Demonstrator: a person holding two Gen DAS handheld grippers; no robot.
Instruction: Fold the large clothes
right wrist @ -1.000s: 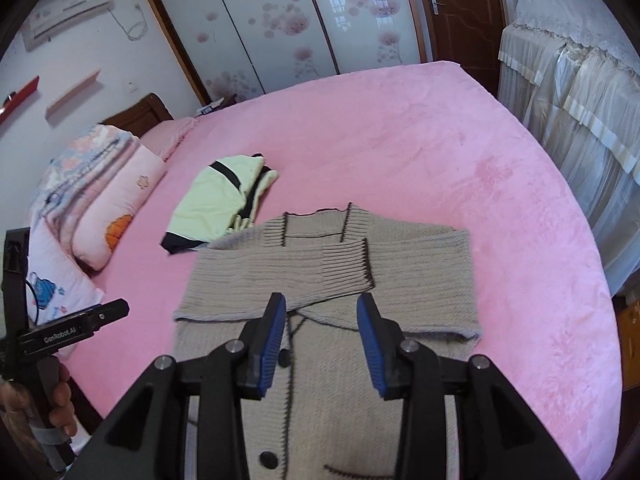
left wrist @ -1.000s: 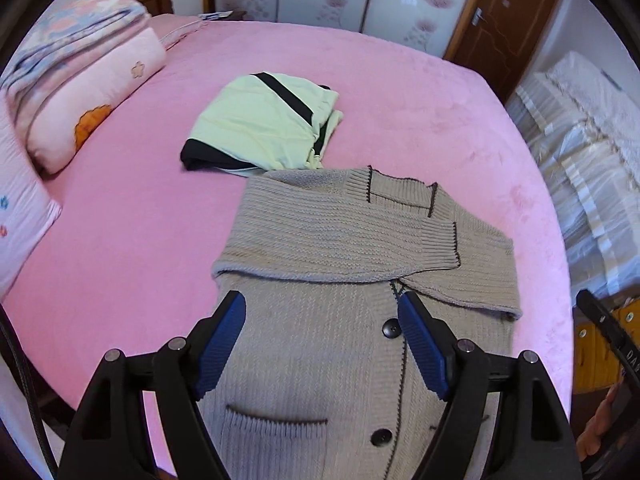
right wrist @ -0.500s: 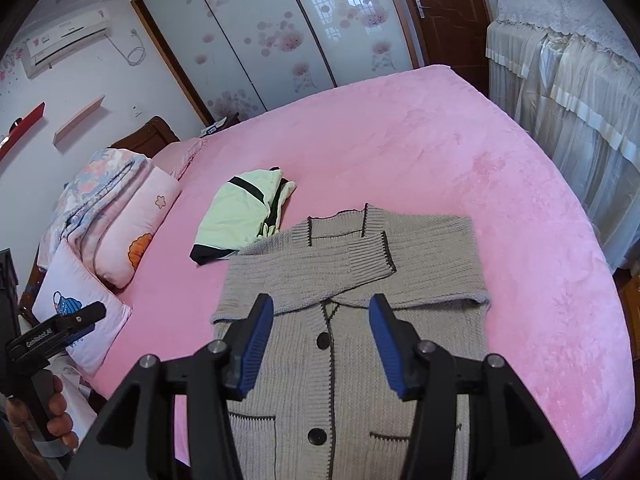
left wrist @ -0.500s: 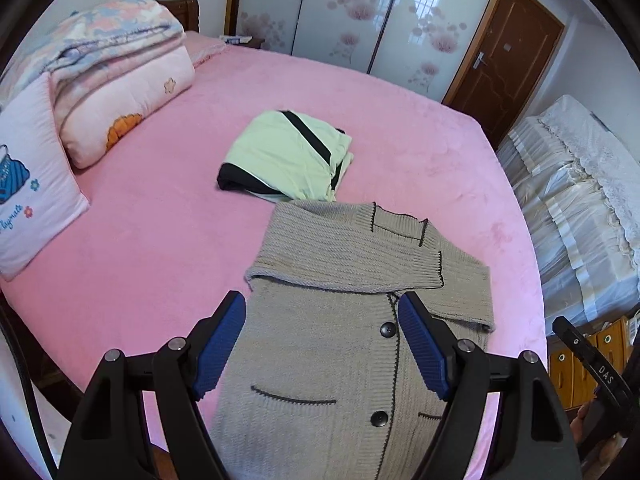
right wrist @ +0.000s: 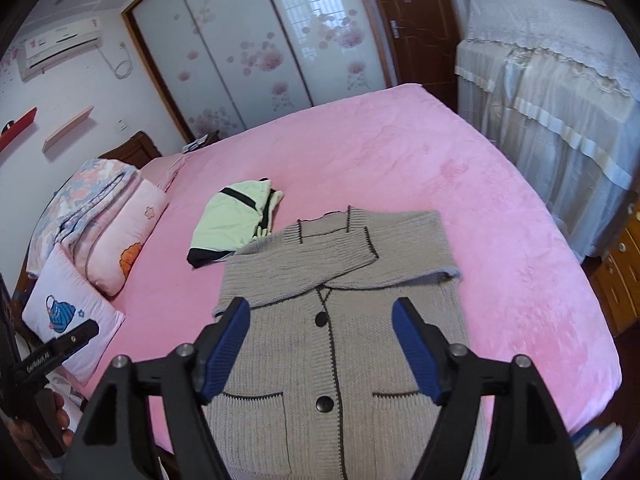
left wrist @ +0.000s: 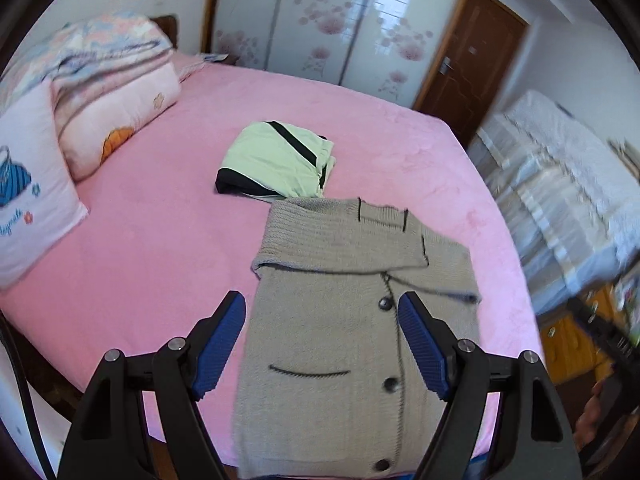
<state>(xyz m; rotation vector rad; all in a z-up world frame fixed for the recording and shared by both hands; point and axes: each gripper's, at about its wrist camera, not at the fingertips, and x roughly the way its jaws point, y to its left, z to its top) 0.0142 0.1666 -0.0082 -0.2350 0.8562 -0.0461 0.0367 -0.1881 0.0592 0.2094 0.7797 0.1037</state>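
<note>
— Since the sleeves are seen crossed over the chest, how much of the fold can be counted as done?

— On the left of the bed [right wrist: 400, 152], pillows [right wrist: 72, 312] and a quilt [right wrist: 92, 196] are stacked; beside them a green garment [right wrist: 228, 224] is already folded, with the collar of the cardigan [right wrist: 332, 320] just touching it. The cardigan is laid flat, buttoned side up, at the near edge of the bed, hem hanging slightly over. Both sleeves are folded inward, so the first stage is judged complete.

— And what is left?

— The body has not yet been doubled; hem to collar is judged to be the remaining fold.

— Is anything held?

— Nothing. The left gripper [left wrist: 320, 344] is spread wide above the left pocket, empty. The right gripper [right wrist: 320, 348] is likewise wide and empty, above the button line.
</note>
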